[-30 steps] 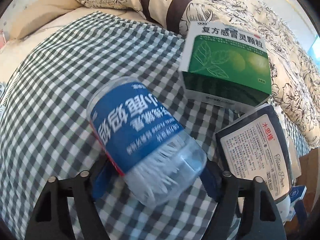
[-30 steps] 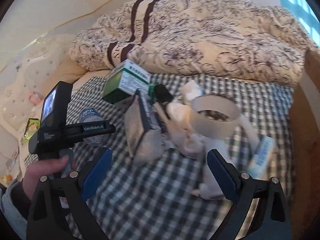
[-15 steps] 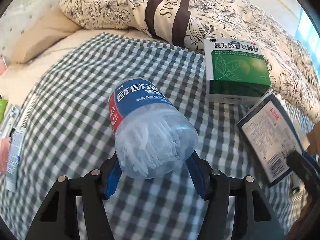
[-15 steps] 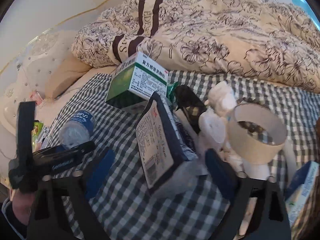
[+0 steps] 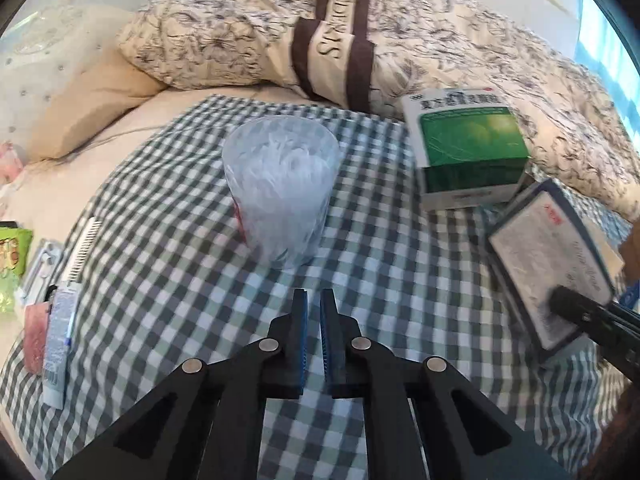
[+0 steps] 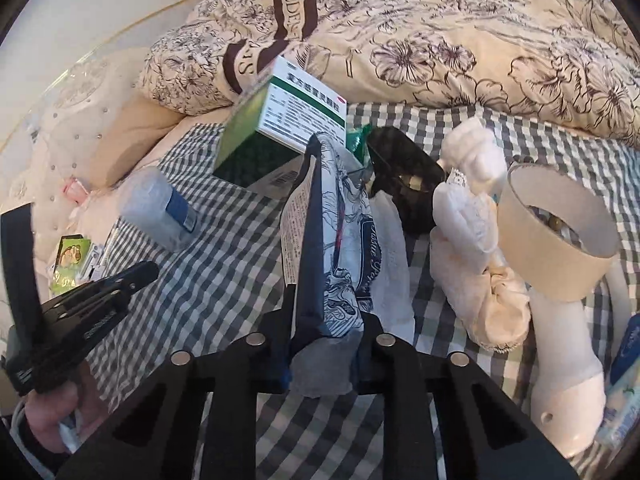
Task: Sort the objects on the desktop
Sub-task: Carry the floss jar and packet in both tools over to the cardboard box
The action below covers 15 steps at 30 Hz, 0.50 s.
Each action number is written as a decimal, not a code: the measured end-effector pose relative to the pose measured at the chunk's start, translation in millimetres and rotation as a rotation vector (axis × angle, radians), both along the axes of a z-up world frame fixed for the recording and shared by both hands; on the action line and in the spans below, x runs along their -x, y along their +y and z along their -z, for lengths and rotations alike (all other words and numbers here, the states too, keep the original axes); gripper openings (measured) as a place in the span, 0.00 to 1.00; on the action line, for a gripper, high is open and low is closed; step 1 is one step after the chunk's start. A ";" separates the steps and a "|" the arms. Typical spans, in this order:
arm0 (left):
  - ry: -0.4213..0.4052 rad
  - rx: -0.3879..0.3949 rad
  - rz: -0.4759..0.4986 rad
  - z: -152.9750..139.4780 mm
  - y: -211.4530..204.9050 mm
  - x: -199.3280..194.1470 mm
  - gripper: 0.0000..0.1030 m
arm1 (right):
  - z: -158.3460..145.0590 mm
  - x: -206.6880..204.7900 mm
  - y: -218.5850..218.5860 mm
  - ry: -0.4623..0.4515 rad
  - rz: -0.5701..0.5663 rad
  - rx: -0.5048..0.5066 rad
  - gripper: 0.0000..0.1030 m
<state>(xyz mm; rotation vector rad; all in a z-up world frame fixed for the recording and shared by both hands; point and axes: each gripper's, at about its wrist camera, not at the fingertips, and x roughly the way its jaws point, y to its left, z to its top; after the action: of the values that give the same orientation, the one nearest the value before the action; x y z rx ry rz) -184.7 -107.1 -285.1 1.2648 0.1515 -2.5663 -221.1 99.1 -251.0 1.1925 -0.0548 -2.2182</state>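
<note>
A clear plastic jar of white floss picks point(image 5: 280, 192) stands on the checked cloth point(image 5: 168, 280), a little ahead of my left gripper point(image 5: 314, 320). That gripper is shut with nothing between its fingers. In the right wrist view the jar point(image 6: 156, 208) shows its blue label and leans at the left. My right gripper point(image 6: 324, 344) is shut on a dark blue tissue pack point(image 6: 328, 260), which stands on edge between the fingers. The left wrist view catches the same tissue pack point(image 5: 548, 264) at the right. A green and white medicine box point(image 5: 468, 148) lies behind it.
A tube point(image 5: 60, 340), a comb point(image 5: 84, 252) and a green packet point(image 5: 12, 252) lie at the cloth's left edge. Right of the tissue pack are a black case point(image 6: 404, 176), white bundled cloth point(image 6: 472, 220), a tape roll point(image 6: 556, 232) and a white handle point(image 6: 568, 380). A flowered quilt point(image 6: 460, 40) borders the back.
My left gripper let go of the jar, drew back and shut; the jar now rests on the cloth. My right gripper moved in and shut on the tissue pack.
</note>
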 end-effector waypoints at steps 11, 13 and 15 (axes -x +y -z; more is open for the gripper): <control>0.173 0.158 -0.030 -17.8 -17.2 11.8 1.00 | -35.7 -17.1 0.9 0.075 -0.012 0.029 0.15; 0.198 0.155 -0.019 -15.7 -20.7 23.2 1.00 | -45.0 -19.3 2.5 0.095 -0.009 0.031 0.15; 0.191 0.137 -0.010 -14.3 -23.5 35.8 1.00 | -56.2 -21.3 5.8 0.119 -0.003 0.027 0.15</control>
<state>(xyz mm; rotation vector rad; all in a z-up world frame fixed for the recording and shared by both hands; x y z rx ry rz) -220.5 -130.5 -270.8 0.9676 0.0193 -2.6360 -199.8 104.9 -194.8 1.0434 -0.0347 -2.2739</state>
